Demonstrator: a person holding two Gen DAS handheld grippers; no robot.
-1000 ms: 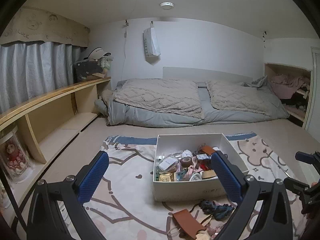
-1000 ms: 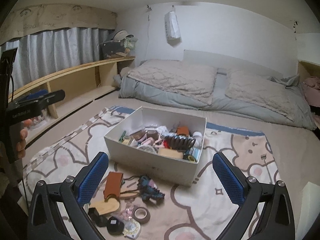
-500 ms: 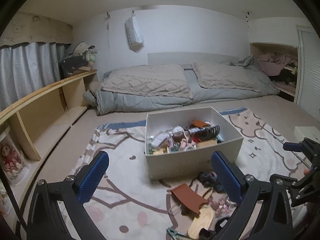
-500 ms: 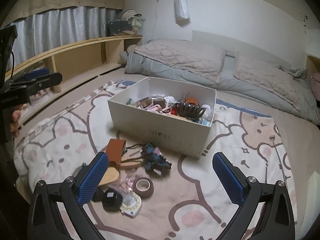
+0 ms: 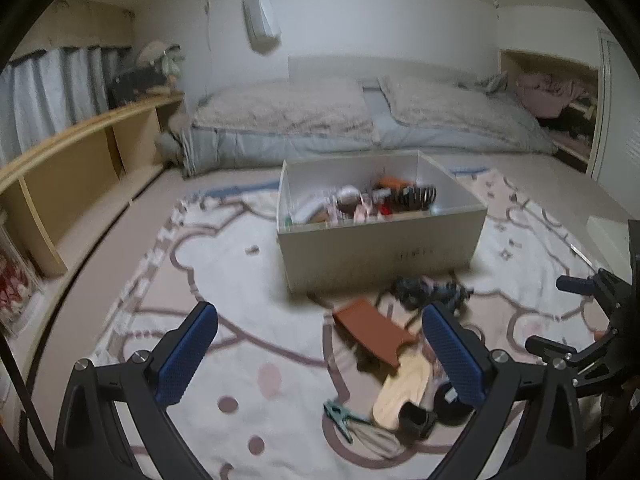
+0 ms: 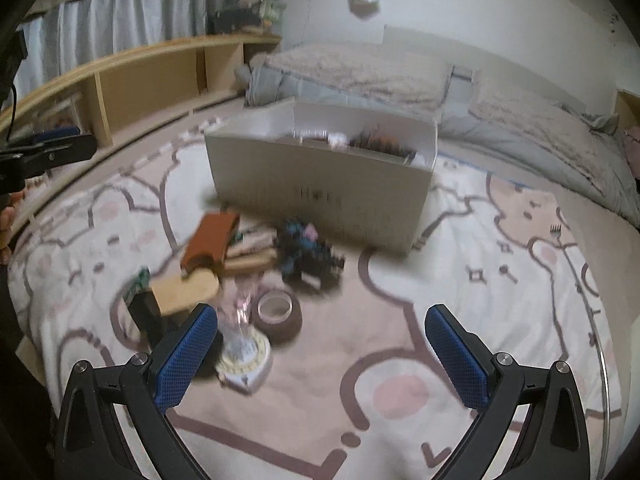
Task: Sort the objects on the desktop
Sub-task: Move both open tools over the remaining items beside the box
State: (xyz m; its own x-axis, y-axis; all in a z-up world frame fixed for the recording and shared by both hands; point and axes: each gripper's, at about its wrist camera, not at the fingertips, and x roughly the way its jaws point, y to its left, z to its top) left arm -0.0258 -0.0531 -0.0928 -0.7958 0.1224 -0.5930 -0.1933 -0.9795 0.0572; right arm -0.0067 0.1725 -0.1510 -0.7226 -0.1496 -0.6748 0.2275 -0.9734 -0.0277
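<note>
Both claws gape empty; the right gripper (image 6: 320,344) should descend squarely over the tape roll (image 6: 276,312) just ahead-left, avoiding neighbouring clutter.

A: The rug (image 6: 460,280) is cream with brown-mauve cartoon outlines and pale pink blobs, and a blue strip along its far edge.

B: And the box (image 5: 380,248)?

A: Off-white card, faint dark lettering on the near wall. Near it lies a rust-brown pouch (image 6: 210,240), a pale wooden piece (image 6: 188,288), and a dark blue-black tangle with a pink spot (image 6: 308,252).

B: The roll near the right gripper's left finger?

A: A brown tape roll (image 6: 278,312), beside a yellow-and-white disc (image 6: 242,356). A teal clip (image 5: 340,412) lies near the left gripper.

B: The finger pads (image 6: 456,360)?

A: Blue, dotted texture, on black frames. Far off, grey-beige quilted bedding (image 5: 340,120), striped grey-white curtains (image 6: 120,20) on the left, light wooden shelves (image 5: 80,160).
</note>
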